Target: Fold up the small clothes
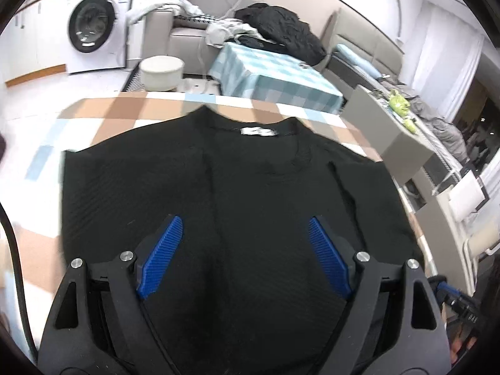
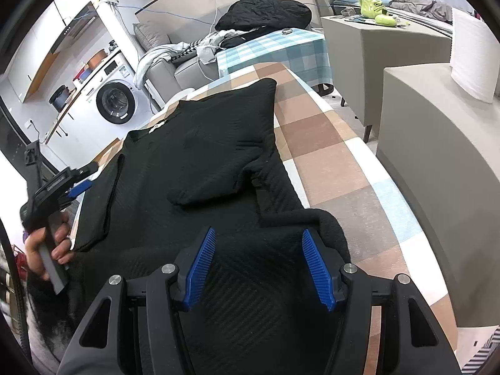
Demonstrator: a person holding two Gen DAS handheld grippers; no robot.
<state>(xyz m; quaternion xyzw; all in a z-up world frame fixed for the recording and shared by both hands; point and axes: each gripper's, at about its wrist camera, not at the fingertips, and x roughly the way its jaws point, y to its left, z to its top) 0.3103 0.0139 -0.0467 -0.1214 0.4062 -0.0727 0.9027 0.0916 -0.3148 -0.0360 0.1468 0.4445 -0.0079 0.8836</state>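
Note:
A black knit top lies flat on the checkered table, collar and white label at the far side. In the right wrist view the top has both sleeves folded in over the body. My left gripper is open and empty, hovering over the top's lower middle; it also shows in the right wrist view at the top's left edge. My right gripper is open and empty above the hem near the table's right side.
A second table with a teal checkered cloth and a black jacket stands behind. A washing machine, a round stool, a sofa and grey cabinets surround the table.

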